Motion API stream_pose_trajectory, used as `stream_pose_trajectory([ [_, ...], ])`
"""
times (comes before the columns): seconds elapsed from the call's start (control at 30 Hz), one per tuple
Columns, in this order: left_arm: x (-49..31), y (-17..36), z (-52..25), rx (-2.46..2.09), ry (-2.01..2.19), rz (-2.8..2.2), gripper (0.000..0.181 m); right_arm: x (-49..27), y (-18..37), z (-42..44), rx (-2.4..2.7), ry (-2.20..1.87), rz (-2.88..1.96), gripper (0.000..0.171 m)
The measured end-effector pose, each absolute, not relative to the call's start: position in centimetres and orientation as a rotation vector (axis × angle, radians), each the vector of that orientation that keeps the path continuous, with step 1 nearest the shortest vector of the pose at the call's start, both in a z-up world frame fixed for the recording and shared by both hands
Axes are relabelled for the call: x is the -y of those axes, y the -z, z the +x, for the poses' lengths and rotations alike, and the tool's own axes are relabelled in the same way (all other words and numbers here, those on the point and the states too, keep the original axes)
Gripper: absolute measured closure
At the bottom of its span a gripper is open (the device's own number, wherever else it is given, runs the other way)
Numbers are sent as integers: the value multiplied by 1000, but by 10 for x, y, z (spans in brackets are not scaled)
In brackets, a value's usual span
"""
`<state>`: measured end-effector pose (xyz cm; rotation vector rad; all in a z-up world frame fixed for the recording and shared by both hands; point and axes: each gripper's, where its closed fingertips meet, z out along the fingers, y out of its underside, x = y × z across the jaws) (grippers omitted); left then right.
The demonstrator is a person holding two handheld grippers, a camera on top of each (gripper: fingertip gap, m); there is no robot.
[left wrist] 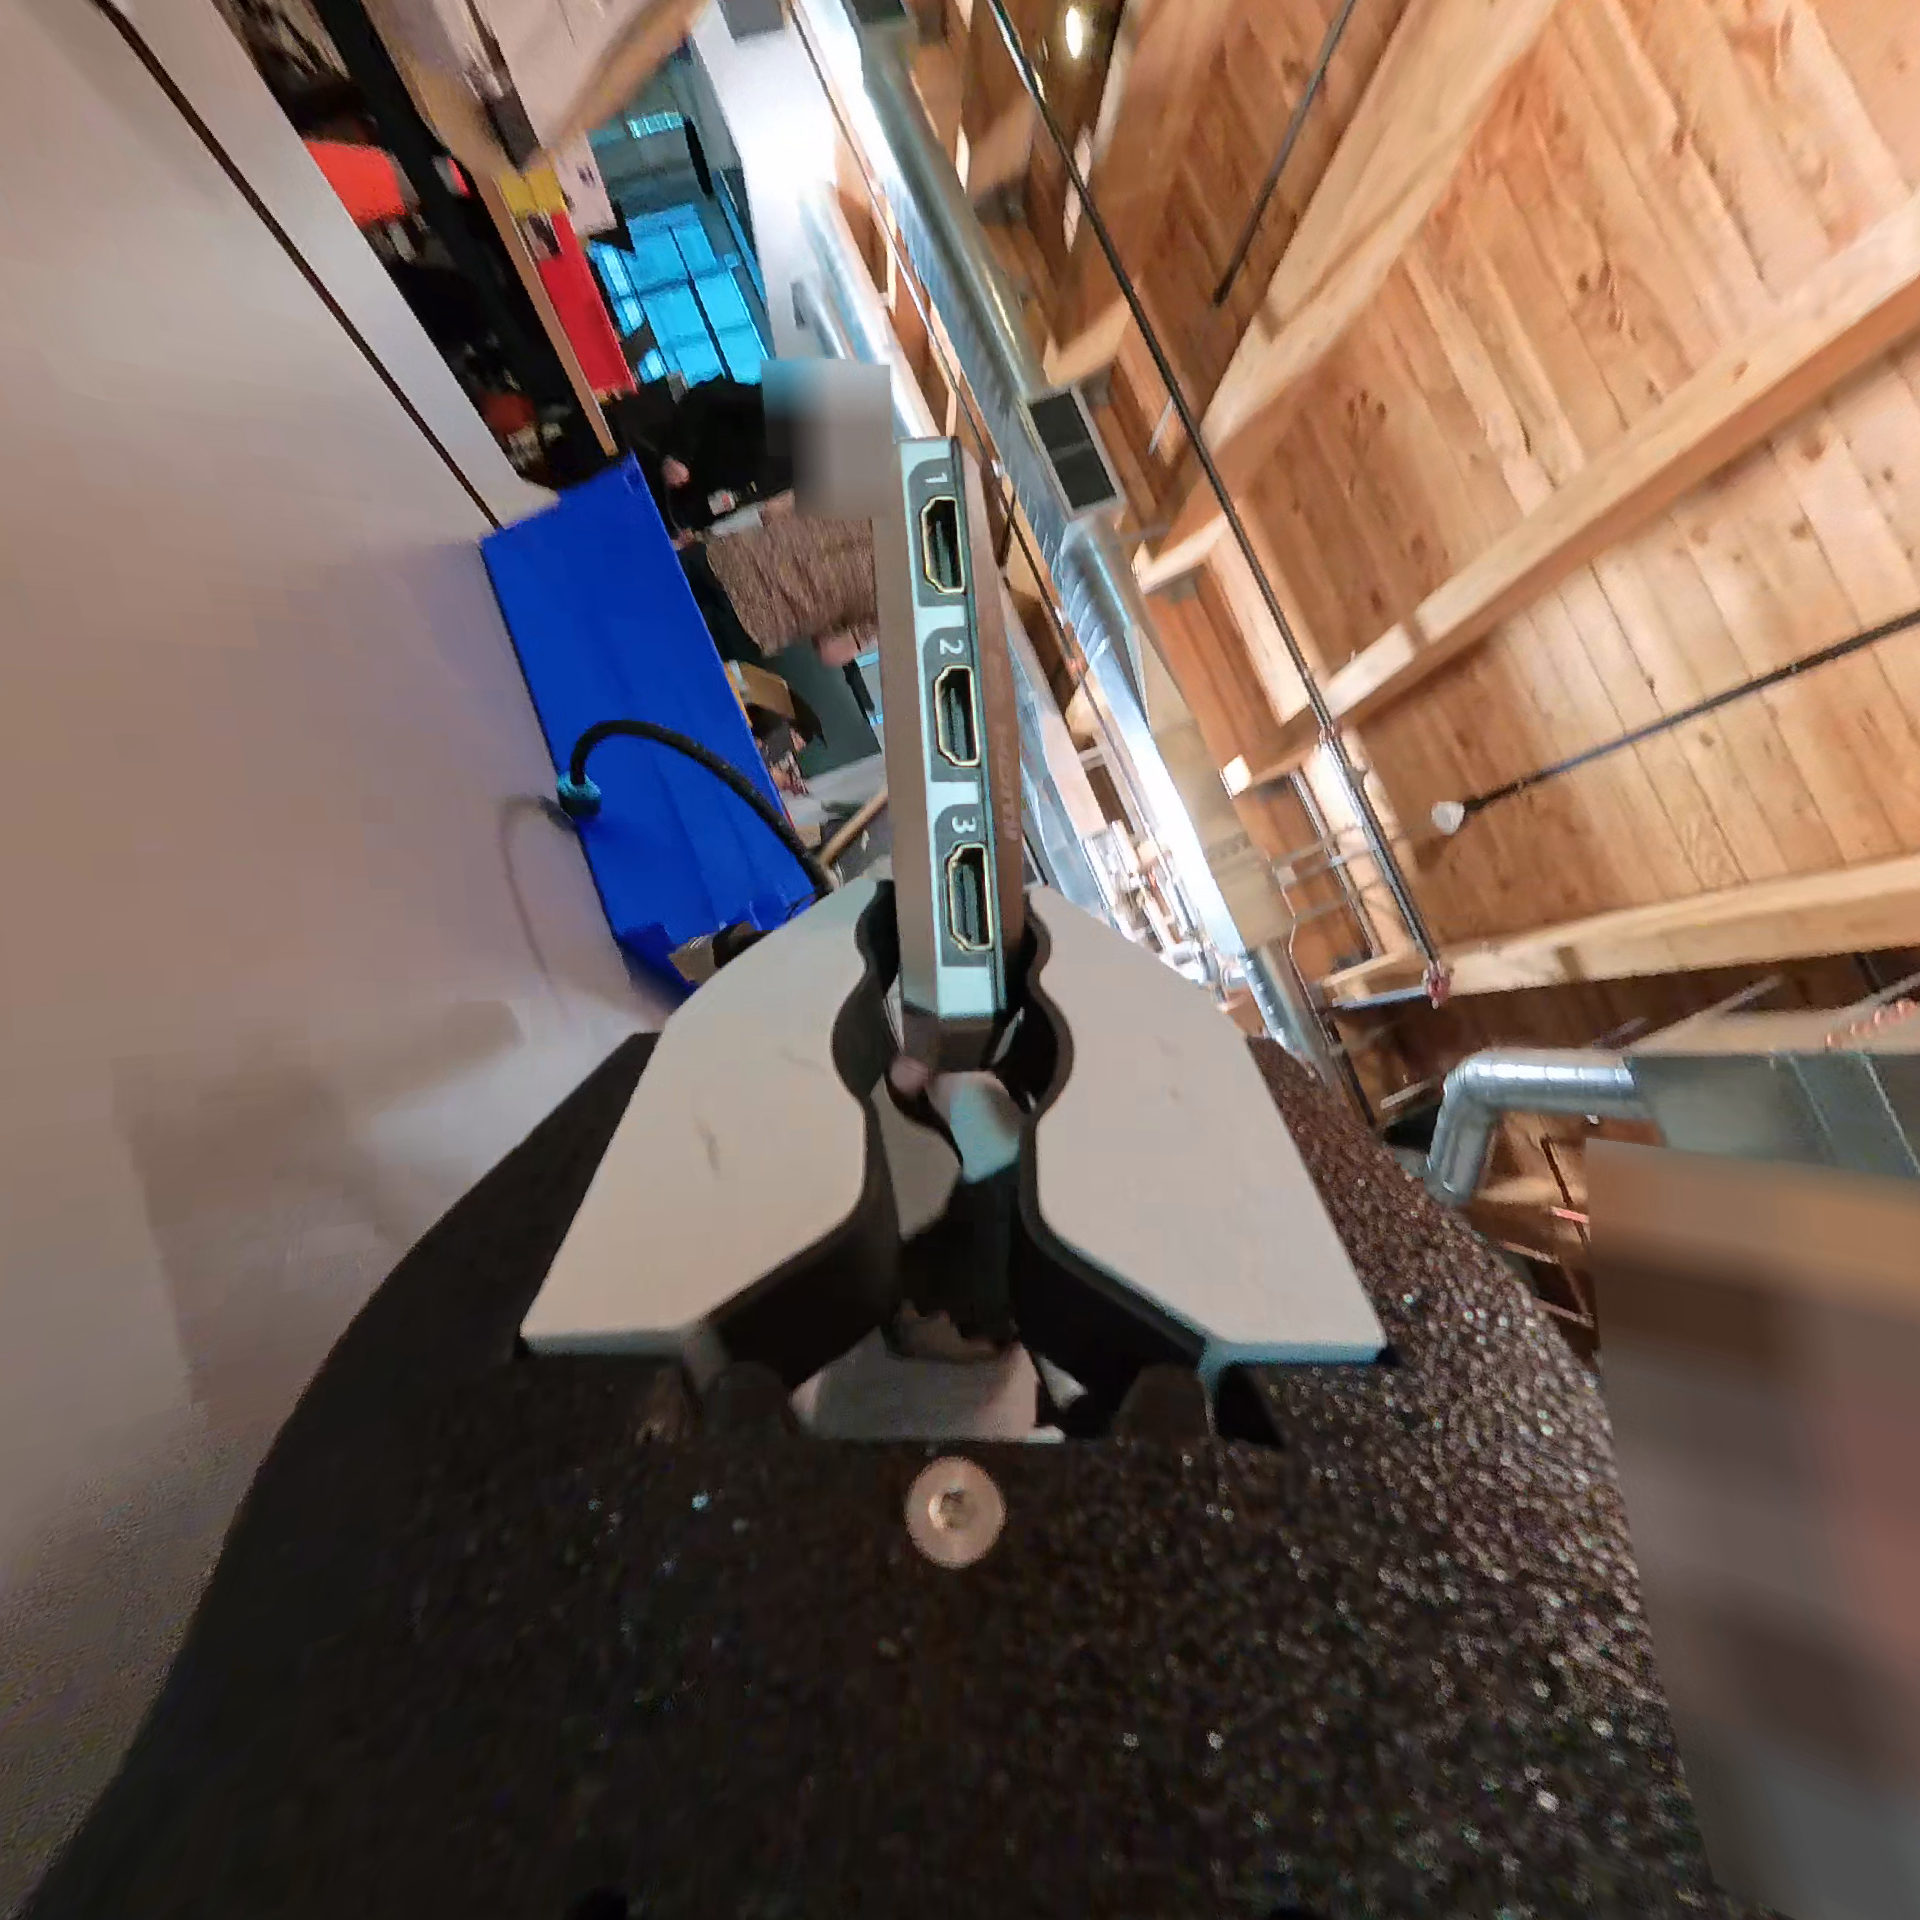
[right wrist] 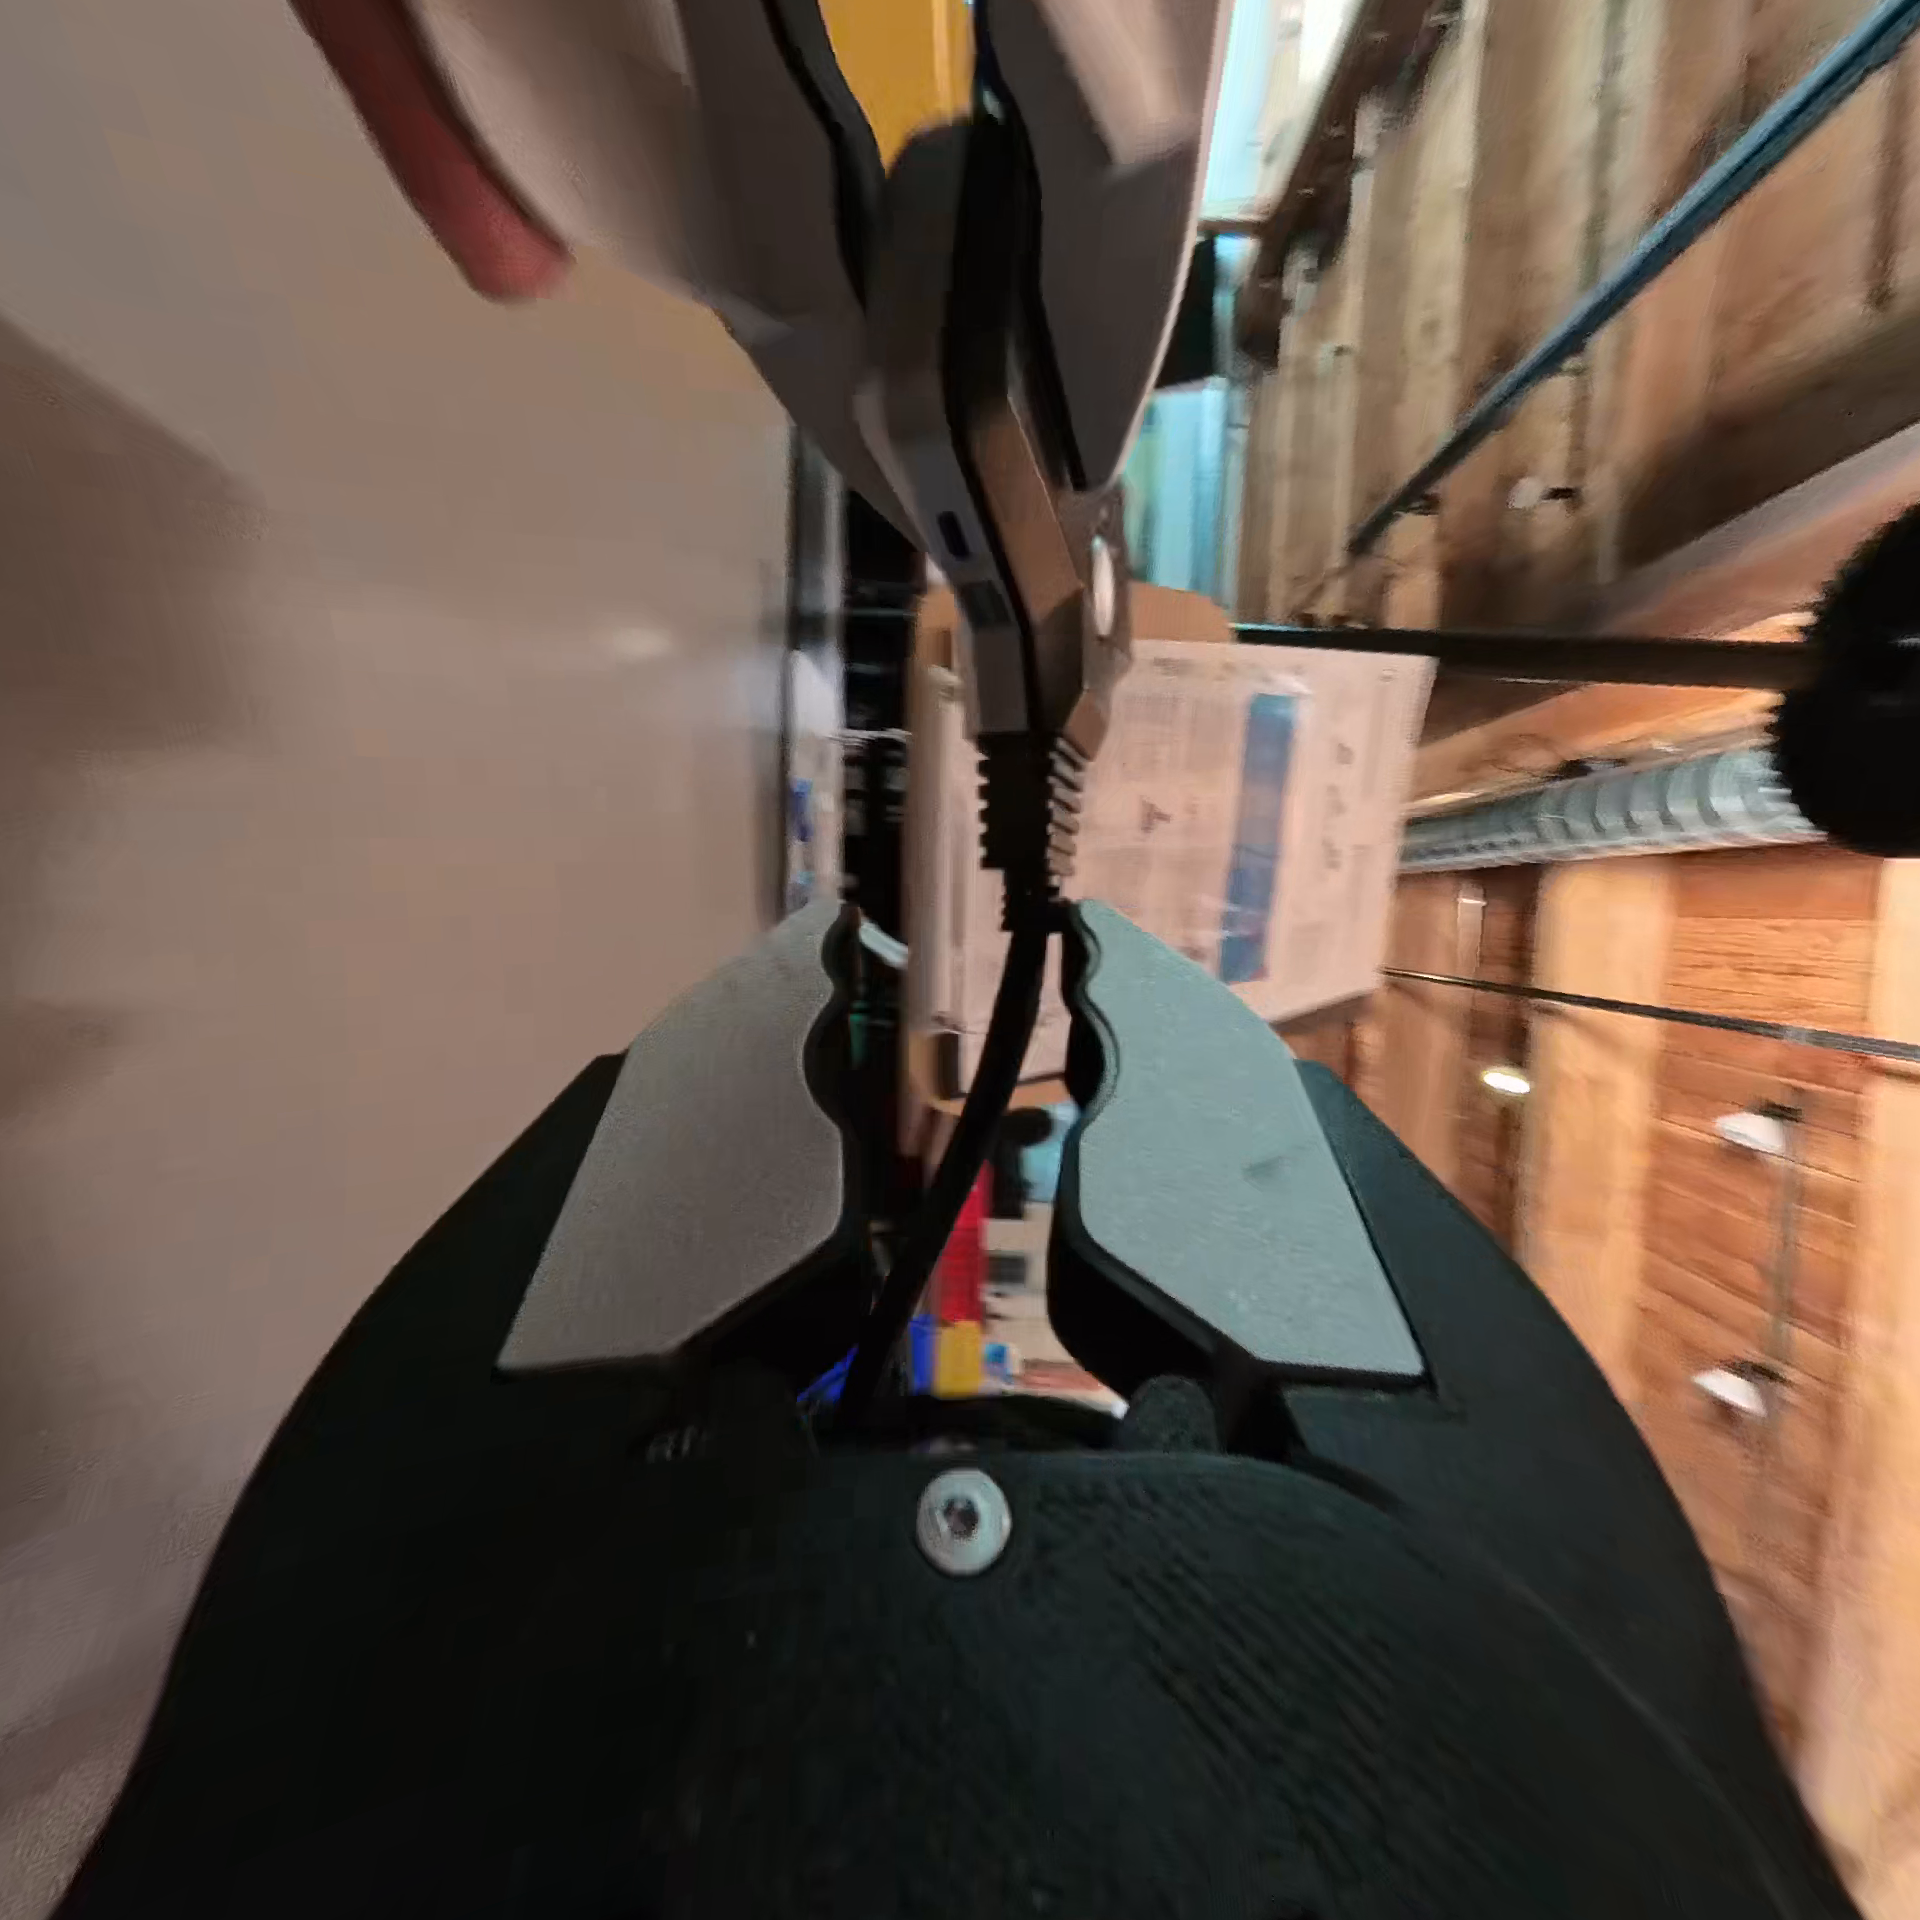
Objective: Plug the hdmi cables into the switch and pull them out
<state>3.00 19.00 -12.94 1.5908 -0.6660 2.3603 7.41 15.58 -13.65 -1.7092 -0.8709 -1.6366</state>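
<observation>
Between the fingers of my left hand-held gripper sits the switch, a slim grey metal bar clamped at its near end and standing straight out ahead of the fingers. Its edge faces me with three gold-rimmed ports in a row, all of them empty; the third port lies nearest the fingertips, the first farthest out. Beyond and to the left of the switch, a black braided cable arcs in front of a blue panel. To the right runs a wall of wooden planks.

From my right hand-held gripper I see the same switch ahead and above, held by the other gripper's pale fingers. A black cable leaves the switch's near end through a ribbed strain relief and runs back between my right fingers. Those fingers stand parted, with a clear gap on either side of the cable, so they grip nothing. The picture is blurred. A boxed carton stands farther off to the right.
</observation>
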Motion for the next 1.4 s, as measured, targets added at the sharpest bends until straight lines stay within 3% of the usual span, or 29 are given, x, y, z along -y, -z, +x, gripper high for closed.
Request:
stream_pose_trajectory([
  [0.13, -204, 123, 34, 639, -2387, 1623, 161, -155, 147, 24, 744, 952, -1950, 115],
  [0.3, -201, 115, 35, 677, -2362, 1611, 161, -102, 14, -51, 455, 132, -1528, 99],
  [0.37, -195, 109, 35, 684, -2348, 1581, 161, -66, -28, -26, 342, 200, -1384, 97],
  [0.47, -180, 94, 36, 720, -2349, 1510, 161, -19, -49, 57, 134, 603, -1301, 94],
  [0.53, -167, 84, 37, 755, -2344, 1460, 161, -12, -37, 79, 129, 594, -1295, 101],
  [0.63, -146, 76, 38, 833, -2310, 1405, 161, -40, 2, 78, 196, 360, -1388, 97],
  [0.9, -112, 66, 35, 1006, -2198, 1323, 161, -80, 58, 57, 446, 320, -1532, 104],
  [1.13, -110, 61, 45, 958, -2222, 1353, 161, -87, 57, 55, 457, 361, -1520, 142],
  [1.4, -110, 56, 50, 932, -2262, 1405, 161, -88, 52, 64, 436, 436, -1516, 149],
])
